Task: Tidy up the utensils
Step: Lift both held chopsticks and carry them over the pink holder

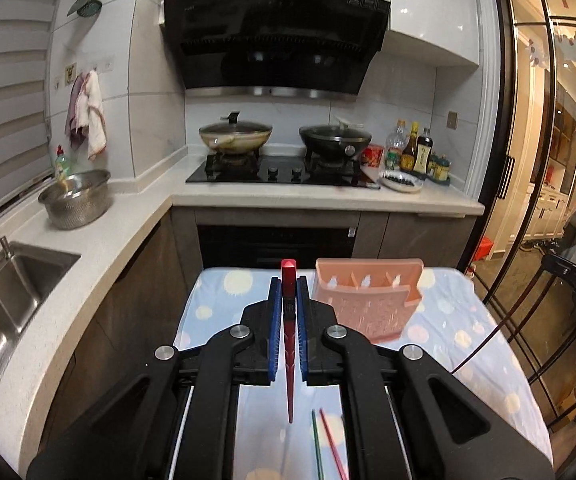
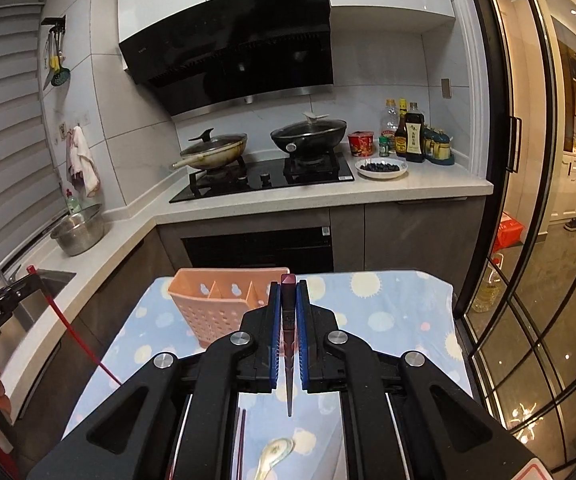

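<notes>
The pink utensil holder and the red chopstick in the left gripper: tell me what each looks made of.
Utensil holder: probably moulded plastic, matte salmon pink; its front is a grid of punched drain holes and thin dividers split it inside.

Red chopstick: likely plastic or lacquered wood, glossy red with a squared top and a patterned, tapering shaft. The pictures cannot settle which. The left gripper is shut on it.
</notes>
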Demonstrator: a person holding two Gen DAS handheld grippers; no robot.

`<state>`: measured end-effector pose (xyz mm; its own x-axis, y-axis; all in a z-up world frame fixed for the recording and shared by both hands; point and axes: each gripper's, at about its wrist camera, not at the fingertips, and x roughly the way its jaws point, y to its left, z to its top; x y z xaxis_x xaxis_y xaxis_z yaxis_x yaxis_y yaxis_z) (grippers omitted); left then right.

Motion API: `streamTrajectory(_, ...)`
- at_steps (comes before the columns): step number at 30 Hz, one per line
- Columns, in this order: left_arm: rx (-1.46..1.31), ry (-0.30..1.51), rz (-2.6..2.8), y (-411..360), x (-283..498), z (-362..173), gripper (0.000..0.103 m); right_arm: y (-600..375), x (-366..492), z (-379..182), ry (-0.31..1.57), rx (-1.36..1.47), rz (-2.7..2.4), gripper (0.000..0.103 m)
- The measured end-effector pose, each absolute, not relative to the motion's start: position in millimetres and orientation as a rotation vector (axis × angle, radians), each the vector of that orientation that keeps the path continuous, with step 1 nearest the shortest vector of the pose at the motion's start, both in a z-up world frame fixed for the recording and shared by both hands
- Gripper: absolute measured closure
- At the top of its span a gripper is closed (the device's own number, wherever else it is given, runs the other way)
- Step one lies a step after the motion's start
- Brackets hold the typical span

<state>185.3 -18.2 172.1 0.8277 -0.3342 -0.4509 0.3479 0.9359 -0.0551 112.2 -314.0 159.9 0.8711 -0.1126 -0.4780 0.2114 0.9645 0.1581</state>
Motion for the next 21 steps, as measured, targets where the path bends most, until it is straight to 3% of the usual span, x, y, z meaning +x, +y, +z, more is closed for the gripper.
streamTrajectory(12,-0.039,0.300,-0.438,-62.3,244.4,260.1,0.096,-334.1,207.1,224.3,0.352,0.266,-0.138,0.096)
streamTrajectory(21,-0.030,0.391,-0.423,-96.9,299.7,233.3,0.096,-341.6,262.7,181.2,0.474,0.282,-0.130,0.096)
